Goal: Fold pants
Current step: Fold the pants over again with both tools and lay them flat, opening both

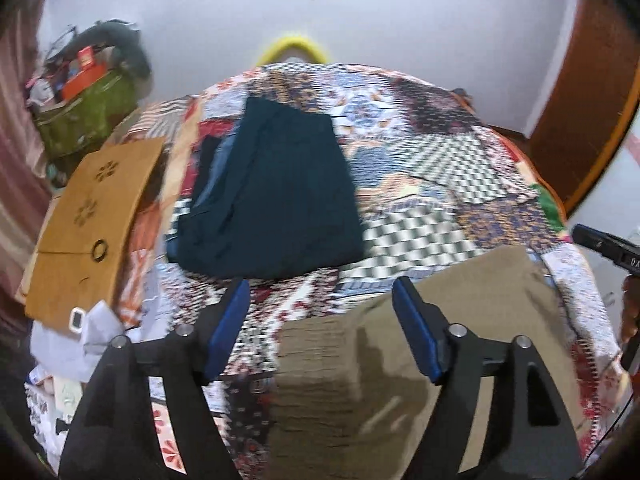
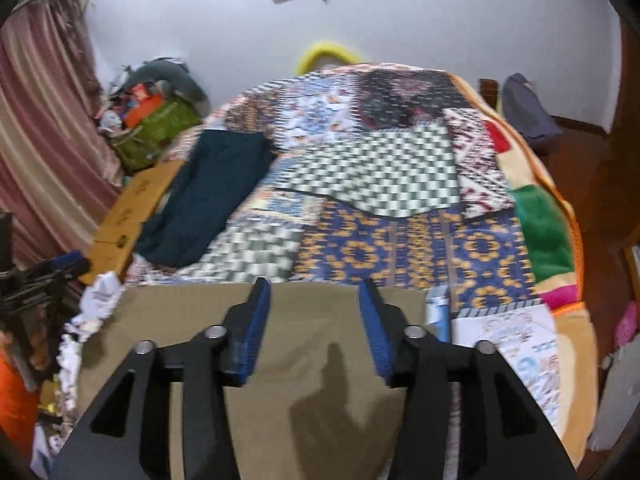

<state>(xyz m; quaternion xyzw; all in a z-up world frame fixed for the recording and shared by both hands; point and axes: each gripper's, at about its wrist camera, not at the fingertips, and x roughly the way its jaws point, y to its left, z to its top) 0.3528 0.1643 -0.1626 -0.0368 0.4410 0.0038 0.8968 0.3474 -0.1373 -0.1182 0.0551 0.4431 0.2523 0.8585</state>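
Covering the bed, a patchwork quilt [image 2: 380, 248] is bearing flat khaki cloth pants [image 2: 320, 360]; left gripper [image 1: 320, 320] and right gripper [image 2: 314, 320] are hovering open-fingered, empty; pinching the near edge evenly should be giving a square fold.

The pants [image 2: 328, 360] are spread flat on the quilt [image 2: 400, 240], at the near edge of the bed. Relative to the pants, a folded garment [image 1: 276, 196] is laid farther back and to the left, also on the quilt. A cardboard box [image 1: 92, 216] is set left of the folded garment, beside the bed's left edge. A filled bag [image 1: 88, 108] is placed behind the box, against the wall. A curved hoop [image 1: 294, 50] is seen beyond the far edge of the bed. Crumpled paper [image 2: 100, 292] is piled at the left corner of the pants.
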